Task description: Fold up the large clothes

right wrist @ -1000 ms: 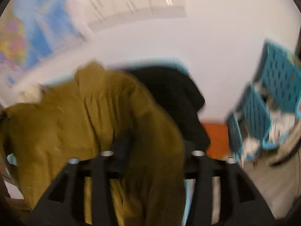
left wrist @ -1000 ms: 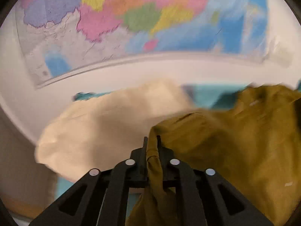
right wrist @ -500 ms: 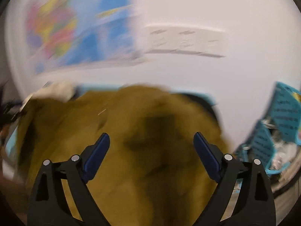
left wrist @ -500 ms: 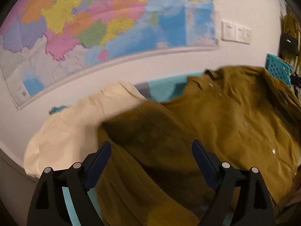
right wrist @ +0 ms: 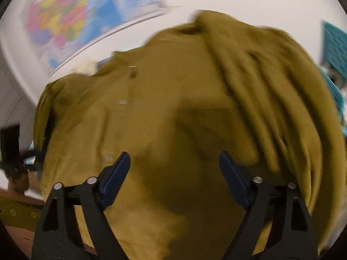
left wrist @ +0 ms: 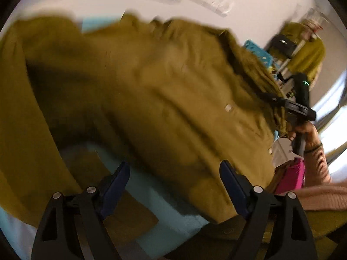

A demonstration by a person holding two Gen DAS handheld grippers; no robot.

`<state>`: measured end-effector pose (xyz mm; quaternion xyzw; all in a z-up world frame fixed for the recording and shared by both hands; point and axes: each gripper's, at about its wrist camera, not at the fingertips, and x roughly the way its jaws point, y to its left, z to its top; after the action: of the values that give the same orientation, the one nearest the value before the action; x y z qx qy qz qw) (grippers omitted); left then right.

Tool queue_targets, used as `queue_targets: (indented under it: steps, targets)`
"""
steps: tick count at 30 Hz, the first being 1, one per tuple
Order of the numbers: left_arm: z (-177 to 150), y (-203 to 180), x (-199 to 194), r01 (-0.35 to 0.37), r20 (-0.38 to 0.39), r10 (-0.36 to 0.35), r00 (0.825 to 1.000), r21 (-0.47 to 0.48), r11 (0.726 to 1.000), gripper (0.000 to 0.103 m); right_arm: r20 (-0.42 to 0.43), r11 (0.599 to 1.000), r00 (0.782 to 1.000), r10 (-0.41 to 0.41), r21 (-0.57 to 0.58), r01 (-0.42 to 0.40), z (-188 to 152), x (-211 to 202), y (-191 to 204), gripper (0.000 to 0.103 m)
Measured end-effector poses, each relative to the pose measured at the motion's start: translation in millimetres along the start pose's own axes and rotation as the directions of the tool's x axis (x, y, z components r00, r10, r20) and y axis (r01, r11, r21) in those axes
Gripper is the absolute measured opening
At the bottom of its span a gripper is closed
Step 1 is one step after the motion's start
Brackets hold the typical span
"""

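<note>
Left gripper [left wrist: 174,173]: fingers [left wrist: 118,178] spread wide, gripping nothing. They hang over the shirt [left wrist: 151,86], an olive woven button-front garment, creased and blurred, spread across a pale blue desk [left wrist: 164,212]. A bare blue patch of desk lies between and just ahead of these fingers; the shirt's lower edge runs diagonally across it, cloth lying to the left, ahead and right. White buttons [left wrist: 228,107] line the placket toward the right. At the far right edge the right hand [left wrist: 308,134] grips its tool handle beside the shirt's side.

Right gripper [right wrist: 174,164]: fingers [right wrist: 118,173] likewise fully apart, empty. The shirt [right wrist: 173,108] fills the view ahead of and beneath them, with deep ridged folds bunched on the right. A map [right wrist: 71,21] hangs on the white wall beyond the shirt's far edge; a teal basket [right wrist: 335,47] stands at the right margin. Whether fingers touch cloth cannot be told.
</note>
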<state>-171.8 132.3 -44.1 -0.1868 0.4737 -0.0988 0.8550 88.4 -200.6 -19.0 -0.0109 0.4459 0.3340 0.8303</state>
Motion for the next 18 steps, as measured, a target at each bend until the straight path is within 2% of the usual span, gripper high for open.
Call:
queue_targets:
  steps: [1,2,5,6,8,11,13,14,15,16,17,18]
  targets:
    - [-1.5,5.7,5.3,0.018,-0.015,-0.019,1.000,-0.038,0.999,0.083,0.006,0.999,0.999,-0.040,0.012,0.040,-3.7,-5.1,-9.2,0.081]
    - [-2.1,8.4,3.5,0.048,0.019,-0.047,0.999,-0.045,0.998,0.088,0.006,0.995,0.996,-0.093,0.021,0.093,-7.5,-10.8,-19.7,0.081]
    - [1.3,24.0,2.1,0.109,0.076,-0.100,0.992,-0.128,0.986,0.091,0.006,0.984,0.985,-0.174,0.050,0.173,-14.7,-21.2,-39.5,0.081]
    - [3.6,30.7,3.6,0.141,0.098,-0.126,0.987,-0.164,0.976,0.094,0.001,0.978,0.980,-0.201,0.047,0.201,-17.5,-21.2,-46.0,0.081]
    - [8.2,37.5,8.1,0.179,0.127,-0.154,0.980,-0.209,0.961,0.096,-0.014,0.980,0.982,-0.186,0.075,0.187,-19.8,-20.1,-58.2,0.082]
    - [20.7,32.6,14.1,0.133,0.134,-0.107,0.985,-0.198,0.971,0.096,-0.036,0.966,0.968,-0.248,0.065,0.250,-20.8,-12.4,-65.1,0.083]
    - [27.7,22.5,21.1,0.138,0.129,-0.117,0.985,-0.167,0.976,0.093,-0.046,0.973,0.975,-0.218,0.068,0.221,-21.5,-7.5,-65.9,0.090]
    - [30.3,16.6,26.4,0.094,0.131,-0.074,0.989,-0.152,0.984,0.079,-0.068,0.976,0.975,-0.212,0.038,0.215,-23.5,-0.9,-62.9,0.091]
    - [31.9,14.0,26.6,0.057,0.134,-0.039,0.990,-0.136,0.989,0.057,-0.072,0.974,0.972,-0.225,0.021,0.227,-25.3,0.7,-62.3,0.090]
    - [35.5,14.0,29.7,0.037,0.115,-0.022,0.993,-0.126,0.991,0.021,-0.064,0.971,0.970,-0.236,0.019,0.238,-27.2,-1.0,-62.6,0.078]
    - [39.4,21.2,32.7,0.083,0.085,-0.069,0.994,-0.171,0.982,0.013,-0.066,0.971,0.969,-0.236,0.009,0.237,-26.2,1.6,-56.7,0.051]
    - [42.5,26.8,29.3,0.107,0.092,-0.090,0.992,-0.198,0.974,0.008,-0.061,0.976,0.974,-0.216,-0.015,0.216,-24.8,-2.9,-51.2,0.027]
